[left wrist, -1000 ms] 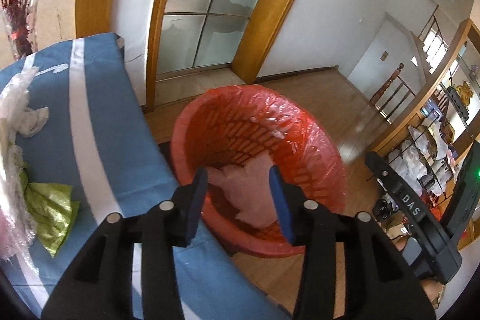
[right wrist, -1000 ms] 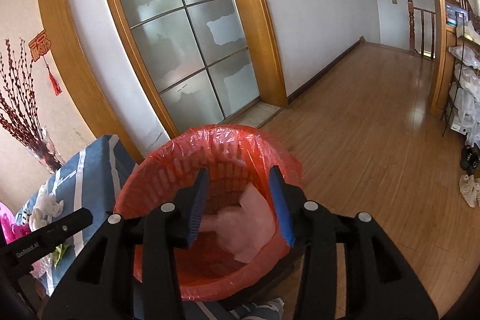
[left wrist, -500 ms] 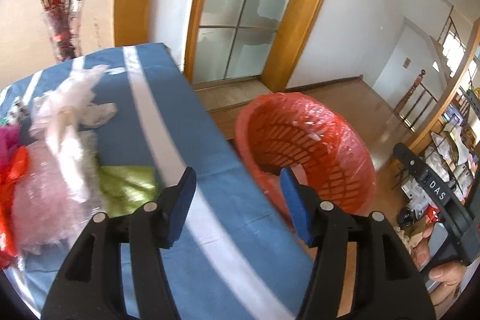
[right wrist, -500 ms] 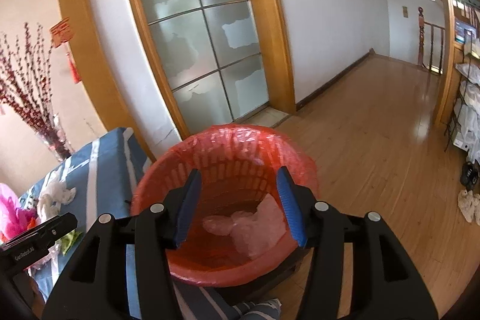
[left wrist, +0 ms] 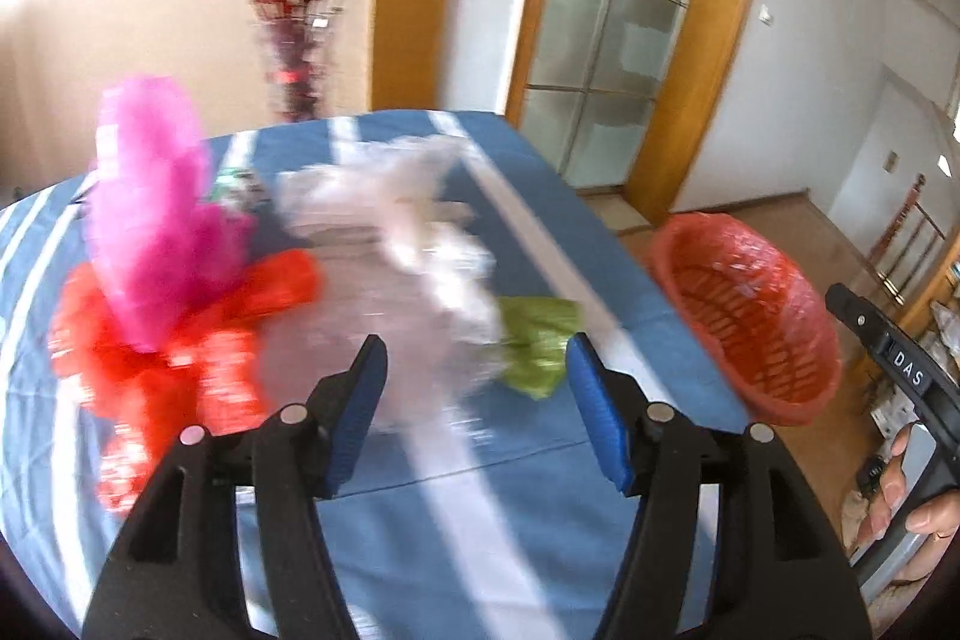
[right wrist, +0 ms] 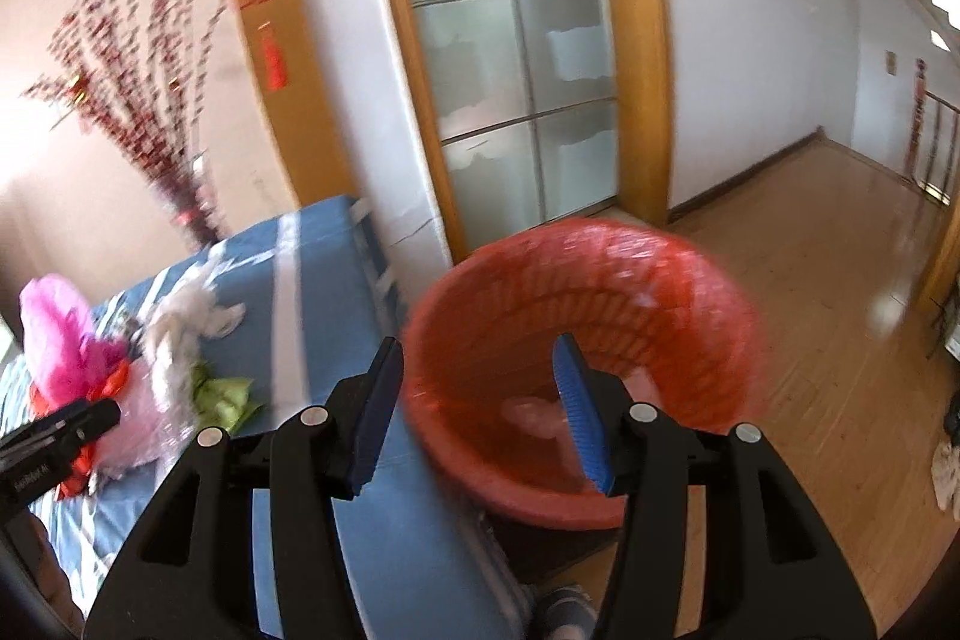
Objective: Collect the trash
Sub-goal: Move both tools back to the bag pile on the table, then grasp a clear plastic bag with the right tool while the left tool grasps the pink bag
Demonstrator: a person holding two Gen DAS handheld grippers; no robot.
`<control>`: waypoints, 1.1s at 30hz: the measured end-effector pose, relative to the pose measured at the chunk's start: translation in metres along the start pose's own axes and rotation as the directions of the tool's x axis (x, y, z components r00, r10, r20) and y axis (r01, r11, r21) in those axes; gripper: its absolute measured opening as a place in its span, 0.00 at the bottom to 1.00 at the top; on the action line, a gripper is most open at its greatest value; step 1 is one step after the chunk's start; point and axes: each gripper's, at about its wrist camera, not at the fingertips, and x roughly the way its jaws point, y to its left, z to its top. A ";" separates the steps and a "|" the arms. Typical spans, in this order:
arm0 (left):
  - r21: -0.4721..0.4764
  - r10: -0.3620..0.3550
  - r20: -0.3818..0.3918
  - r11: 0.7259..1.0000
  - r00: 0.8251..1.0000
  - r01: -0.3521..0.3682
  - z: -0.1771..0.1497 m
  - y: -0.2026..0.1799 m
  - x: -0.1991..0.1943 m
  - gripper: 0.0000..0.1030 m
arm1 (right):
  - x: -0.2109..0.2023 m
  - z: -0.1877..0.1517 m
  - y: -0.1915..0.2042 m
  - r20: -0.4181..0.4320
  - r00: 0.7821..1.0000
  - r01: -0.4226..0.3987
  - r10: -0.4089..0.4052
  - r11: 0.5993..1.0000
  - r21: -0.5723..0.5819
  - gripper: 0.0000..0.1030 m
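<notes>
Blue-striped bench (left wrist: 420, 550) held loose wrappers; my left claw (left wrist: 477, 400) gaped empty toward the clear plastic (left wrist: 414, 280), right claw (right wrist: 474, 403) open over the red bin (right wrist: 600, 292).

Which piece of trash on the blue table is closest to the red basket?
The crumpled green wrapper; the pink, red and white pieces lie farther from the red basket.

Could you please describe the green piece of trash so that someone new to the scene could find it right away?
Start at the blue striped tablecloth beside the red basket. In the trash pile on it, the green wrapper lies at the edge nearest the basket, beside the white plastic. It is the only yellow-green, flat, crumpled piece there.
</notes>
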 end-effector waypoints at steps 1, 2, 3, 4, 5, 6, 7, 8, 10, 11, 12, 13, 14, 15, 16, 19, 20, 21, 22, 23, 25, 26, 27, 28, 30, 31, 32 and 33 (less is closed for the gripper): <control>-0.007 0.020 0.008 1.000 1.000 -0.020 -0.001 0.010 -0.005 0.60 | 0.002 -0.002 0.010 -0.008 1.000 -0.019 0.019 1.000 -0.016 0.52; -0.014 0.038 0.014 0.999 0.999 -0.038 -0.001 0.017 -0.010 0.60 | 0.004 -0.003 0.018 -0.016 0.999 -0.036 0.036 0.999 -0.028 0.52; -0.024 0.065 0.022 0.998 0.998 -0.064 -0.001 0.029 -0.016 0.60 | 0.006 -0.004 0.028 -0.025 0.998 -0.058 0.057 0.998 -0.040 0.52; -0.032 0.080 0.025 0.996 0.996 -0.079 -0.002 0.036 -0.019 0.61 | 0.008 -0.005 0.035 -0.032 0.997 -0.073 0.071 0.996 -0.048 0.52; -0.045 0.096 0.029 0.994 0.995 -0.095 -0.002 0.045 -0.023 0.61 | 0.010 -0.006 0.045 -0.043 0.995 -0.096 0.094 0.994 -0.060 0.52; -0.057 0.112 0.033 0.992 0.993 -0.110 -0.002 0.054 -0.026 0.62 | 0.013 -0.008 0.056 -0.052 0.992 -0.120 0.117 0.990 -0.072 0.51; -0.074 0.134 0.037 0.989 0.990 -0.131 -0.003 0.066 -0.031 0.62 | 0.014 -0.009 0.064 -0.058 0.989 -0.137 0.133 0.987 -0.080 0.51; -0.088 0.151 0.040 0.985 0.988 -0.148 -0.003 0.076 -0.034 0.62 | 0.018 -0.009 0.076 -0.067 0.985 -0.165 0.159 0.982 -0.094 0.51; -0.116 0.183 0.044 0.977 0.982 -0.176 -0.003 0.093 -0.041 0.62 | 0.021 -0.010 0.096 -0.082 0.977 -0.205 0.196 0.972 -0.116 0.49; -0.128 0.192 0.046 0.974 0.980 -0.185 -0.002 0.099 -0.042 0.62 | 0.024 -0.009 0.108 -0.091 0.971 -0.231 0.220 0.964 -0.129 0.48; -0.139 0.201 0.048 0.971 0.978 -0.193 0.000 0.105 -0.044 0.62 | 0.025 -0.010 0.115 -0.097 0.967 -0.248 0.237 0.959 -0.136 0.47; -0.150 0.209 0.051 0.968 0.977 -0.199 0.002 0.112 -0.046 0.62 | 0.030 -0.010 0.127 -0.108 0.960 -0.272 0.258 0.951 -0.146 0.46; -0.157 0.213 0.055 0.967 0.976 -0.202 0.005 0.116 -0.046 0.63 | 0.034 -0.009 0.137 -0.119 0.954 -0.291 0.275 0.944 -0.154 0.44; -0.161 0.216 0.060 0.966 0.975 -0.204 0.008 0.119 -0.047 0.64 | 0.040 -0.008 0.148 -0.133 0.947 -0.310 0.291 0.937 -0.161 0.44; -0.161 0.220 0.067 0.965 0.973 -0.207 0.012 0.121 -0.048 0.64 | 0.043 -0.007 0.156 -0.143 0.943 -0.323 0.302 0.932 -0.165 0.42; -0.147 0.230 0.083 0.965 0.970 -0.216 0.024 0.124 -0.044 0.67 | 0.057 -0.006 0.184 -0.172 0.927 -0.362 0.333 0.913 -0.189 0.41; -0.144 0.231 0.082 0.965 0.970 -0.218 0.028 0.124 -0.041 0.67 | 0.062 -0.006 0.193 -0.180 0.924 -0.371 0.338 0.907 -0.199 0.41; -0.143 0.226 0.080 0.966 0.971 -0.214 0.031 0.125 -0.038 0.67 | 0.067 -0.006 0.202 -0.187 0.922 -0.375 0.339 0.902 -0.214 0.41; -0.144 0.221 0.076 0.967 0.972 -0.209 0.035 0.126 -0.033 0.67 | 0.070 -0.008 0.208 -0.192 0.922 -0.374 0.335 0.898 -0.230 0.41; -0.147 0.221 0.070 0.967 0.973 -0.209 0.037 0.128 -0.030 0.67 | 0.075 -0.009 0.215 -0.198 0.925 -0.367 0.323 0.897 -0.248 0.41; -0.159 0.213 0.055 0.966 0.975 -0.202 0.042 0.131 -0.021 0.67 | 0.086 -0.012 0.223 -0.212 0.931 -0.348 0.296 0.895 -0.279 0.41; -0.164 0.212 0.047 0.966 0.976 -0.201 0.043 0.132 -0.018 0.67 | 0.091 -0.014 0.225 -0.220 0.934 -0.339 0.282 0.895 -0.290 0.40; -0.169 0.210 0.038 0.965 0.977 -0.201 0.045 0.133 -0.013 0.67 | 0.096 -0.015 0.227 -0.230 0.935 -0.331 0.269 0.895 -0.298 0.40; -0.171 0.211 0.032 0.964 0.977 -0.202 0.046 0.134 -0.009 0.67 | 0.101 -0.017 0.227 -0.245 0.935 -0.324 0.255 0.896 -0.304 0.31; -0.173 0.216 0.018 0.962 0.976 -0.209 0.047 0.136 -0.003 0.67 | 0.107 -0.021 0.226 -0.270 0.931 -0.325 0.247 0.896 -0.303 0.18; -0.177 0.217 0.007 0.961 0.976 -0.212 0.048 0.137 0.002 0.67 | 0.108 -0.023 0.225 -0.275 0.929 -0.326 0.245 0.896 -0.302 0.15; -0.179 0.216 0.002 0.961 0.976 -0.212 0.047 0.138 0.004 0.67 | 0.107 -0.024 0.224 -0.275 0.929 -0.328 0.248 0.895 -0.303 0.12; -0.180 0.216 -0.004 0.960 0.976 -0.213 0.047 0.138 0.007 0.67 | 0.106 -0.024 0.224 -0.272 0.929 -0.329 0.250 0.894 -0.304 0.11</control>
